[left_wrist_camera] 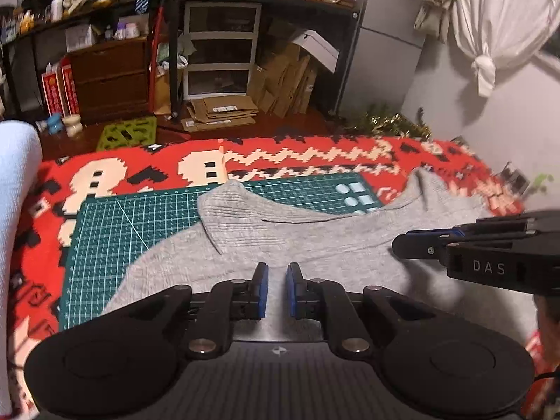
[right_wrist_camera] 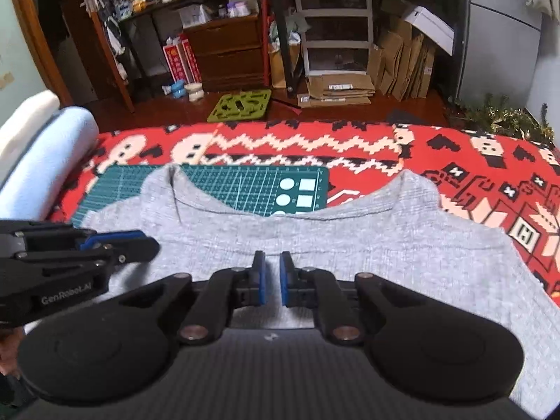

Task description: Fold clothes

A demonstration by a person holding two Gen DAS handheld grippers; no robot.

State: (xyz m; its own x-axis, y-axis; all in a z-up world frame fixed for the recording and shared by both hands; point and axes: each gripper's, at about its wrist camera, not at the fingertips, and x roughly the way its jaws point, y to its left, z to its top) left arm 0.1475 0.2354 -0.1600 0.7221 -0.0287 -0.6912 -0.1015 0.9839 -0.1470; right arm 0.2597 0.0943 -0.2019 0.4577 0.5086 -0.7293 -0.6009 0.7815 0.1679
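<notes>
- The left gripper (left_wrist_camera: 277, 271) sits low over the near part of a grey knitted garment (left_wrist_camera: 315, 241). Its blue-padded fingers (left_wrist_camera: 261, 280) are drawn almost together, with a narrow slit between them where grey fabric shows. Whether the pads actually pinch the cloth cannot be told.
- The right gripper (right_wrist_camera: 272, 260) is in the same state: fingers (right_wrist_camera: 259, 273) nearly closed with only a thin gap, poised over the middle of the garment. Whether they hold a pinch of fabric also cannot be told.
- The two grippers are side by side, each showing at the edge of the other's view, both pointing down at the cloth.
- The grey garment lies spread flat, partly on a green cutting mat (right_wrist_camera: 245, 183) and partly on the red patterned blanket (right_wrist_camera: 350, 147) beneath it. Its far edge dips in a curve between two raised corners, and a ribbed flap is turned over on the left side.
- The cutting mat lies on the blanket, its printed grid and pale circles and squares showing beyond the garment's far edge.
- A rolled pale blue and white bundle (right_wrist_camera: 52, 150) rests at the blanket's left edge.
- Past the blanket, on the wooden floor, lies a lime-green perforated square (right_wrist_camera: 241, 105).
- Farther back stand flattened cardboard boxes (right_wrist_camera: 336, 89), a white-framed drawer unit (right_wrist_camera: 334, 24), a brown wooden chest (right_wrist_camera: 227, 52) and cluttered shelves.
</notes>
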